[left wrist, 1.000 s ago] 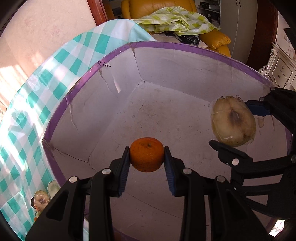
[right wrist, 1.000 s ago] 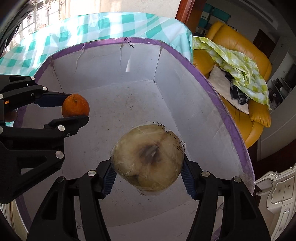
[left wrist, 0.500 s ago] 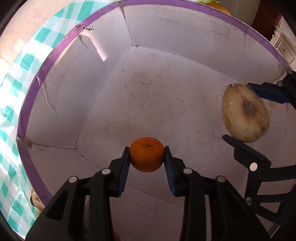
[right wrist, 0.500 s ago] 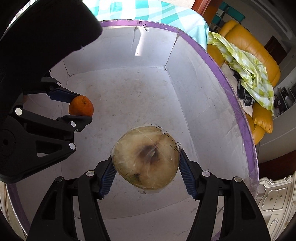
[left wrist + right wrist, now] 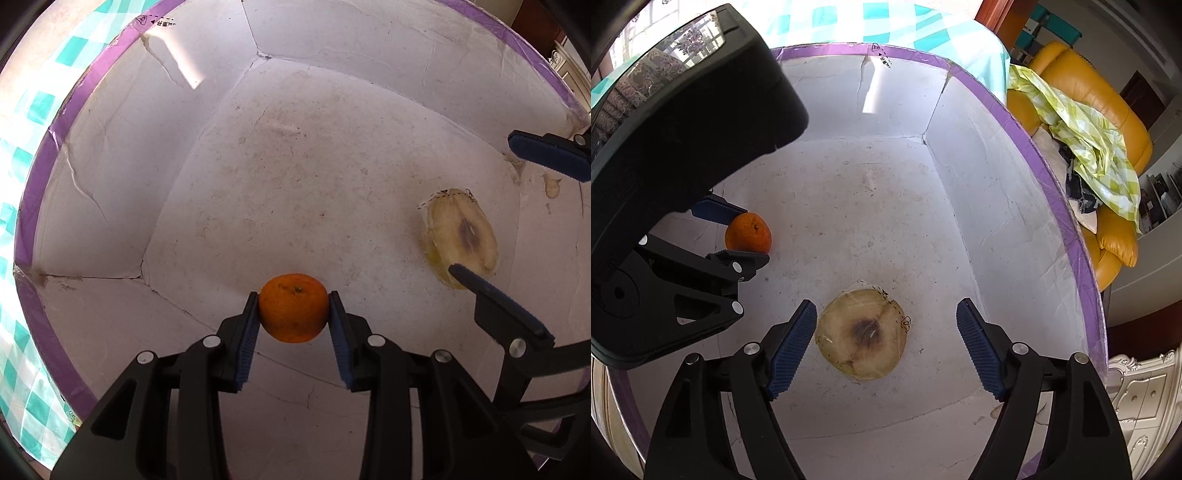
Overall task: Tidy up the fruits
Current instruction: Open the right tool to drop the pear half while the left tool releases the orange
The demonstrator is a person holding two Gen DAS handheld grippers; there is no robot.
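Observation:
Both grippers point down into a white box (image 5: 295,166) with a purple rim (image 5: 1067,206). My left gripper (image 5: 293,314) is shut on a small orange (image 5: 293,307), held just above the box floor; the same orange (image 5: 748,233) shows at the left of the right wrist view. A pale yellow fruit in clear wrap (image 5: 862,334) with a dark bruise lies on the box floor. My right gripper (image 5: 886,339) hangs over it with its jaws opening, and the pads stand clear of the fruit on both sides. From the left wrist view this wrapped fruit (image 5: 460,242) rests at the right.
The box sits on a teal checked tablecloth (image 5: 22,110). A yellow armchair (image 5: 1108,155) with a green checked cloth (image 5: 1086,129) stands beyond the box's right wall. A white carved cabinet (image 5: 1141,391) is at the lower right. The left gripper's black body (image 5: 683,147) fills the upper left.
My right gripper has opened and let go of the wrapped fruit, which now lies on the box floor. My left gripper has sunk deeper into the box, still holding the orange.

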